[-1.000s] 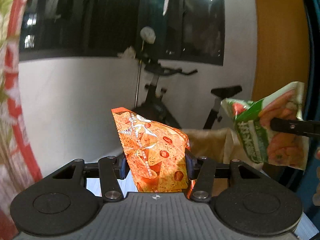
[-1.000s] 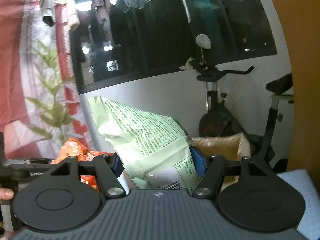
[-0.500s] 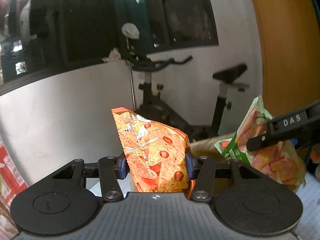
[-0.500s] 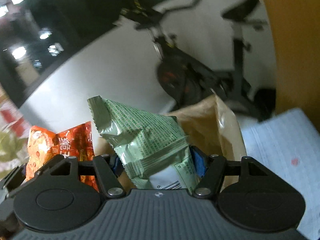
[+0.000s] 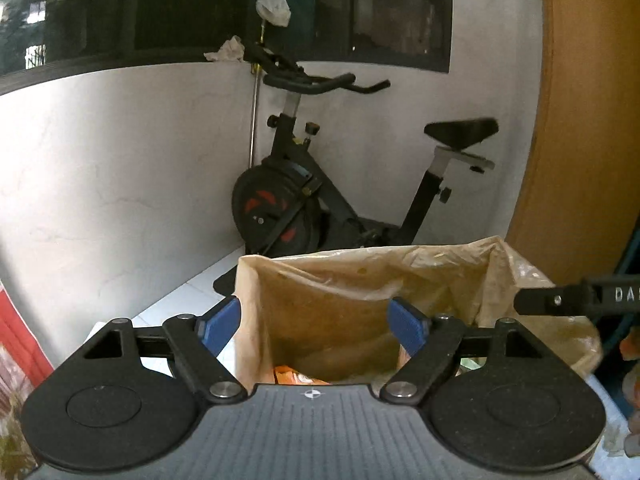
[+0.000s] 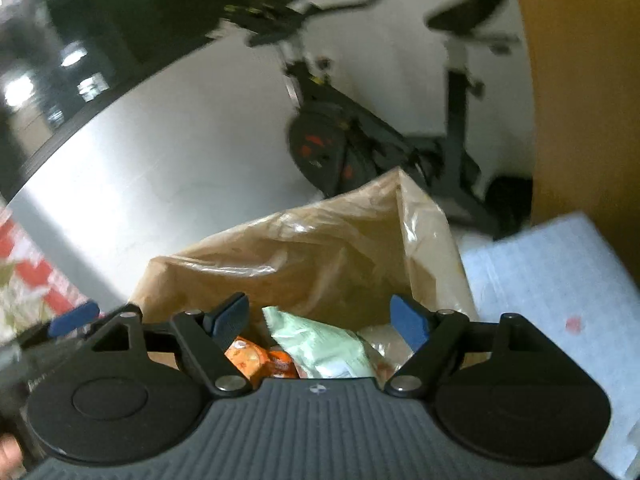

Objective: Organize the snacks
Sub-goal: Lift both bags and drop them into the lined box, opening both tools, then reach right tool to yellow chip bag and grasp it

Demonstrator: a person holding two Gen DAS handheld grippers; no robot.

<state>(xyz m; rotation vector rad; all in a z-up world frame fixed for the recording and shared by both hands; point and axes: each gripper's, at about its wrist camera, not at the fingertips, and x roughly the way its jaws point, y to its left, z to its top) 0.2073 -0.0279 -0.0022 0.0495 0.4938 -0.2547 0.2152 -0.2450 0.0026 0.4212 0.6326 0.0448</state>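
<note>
A brown paper bag (image 5: 360, 296) with a clear liner stands open just ahead of both grippers; it also shows in the right wrist view (image 6: 304, 256). My left gripper (image 5: 314, 324) is open and empty over the bag's mouth. An orange chip packet (image 5: 296, 376) lies inside the bag below it. My right gripper (image 6: 320, 320) is open and empty above the bag. A pale green snack packet (image 6: 324, 348) and the orange packet (image 6: 256, 360) lie inside. The right gripper's finger (image 5: 560, 300) shows at the right of the left wrist view.
A black exercise bike (image 5: 304, 200) stands against the white wall behind the bag. A wooden panel (image 5: 580, 120) rises at the right. A pale blue cloth-covered surface (image 6: 560, 280) lies right of the bag. A red patterned curtain (image 6: 36, 280) hangs at the left.
Both grippers have opened and let go of their packets. The orange and the green packet now lie inside the paper bag. Both views have tilted down over the bag.
</note>
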